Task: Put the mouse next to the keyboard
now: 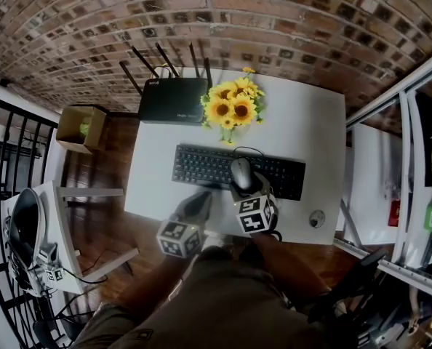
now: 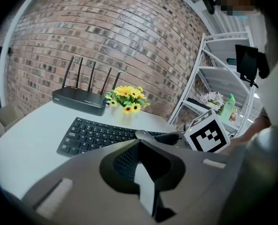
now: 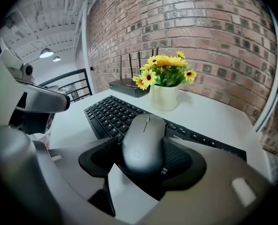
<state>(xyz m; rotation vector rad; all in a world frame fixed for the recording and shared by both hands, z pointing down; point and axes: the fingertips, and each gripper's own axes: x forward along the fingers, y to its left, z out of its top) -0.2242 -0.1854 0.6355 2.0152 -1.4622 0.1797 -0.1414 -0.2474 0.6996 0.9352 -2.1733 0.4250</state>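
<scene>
Over the tabletop's point(image 1: 310, 129) near edge, the left claw point(image 2: 140, 144) hung closed and empty. To its right, the mouse point(image 1: 241, 173) sat over the keyboard's point(image 1: 201, 166) near rows, with the right claw point(image 3: 143, 142) spread wide around it. Light, rigid and smooth-shelled, it would probably slip unless pinched across its flat sides.

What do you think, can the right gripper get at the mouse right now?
Probably yes. The right gripper has its open jaws on either side of the mouse, which lies on the keyboard. Nothing sits between pads and mouse, so closing should catch it.
</scene>
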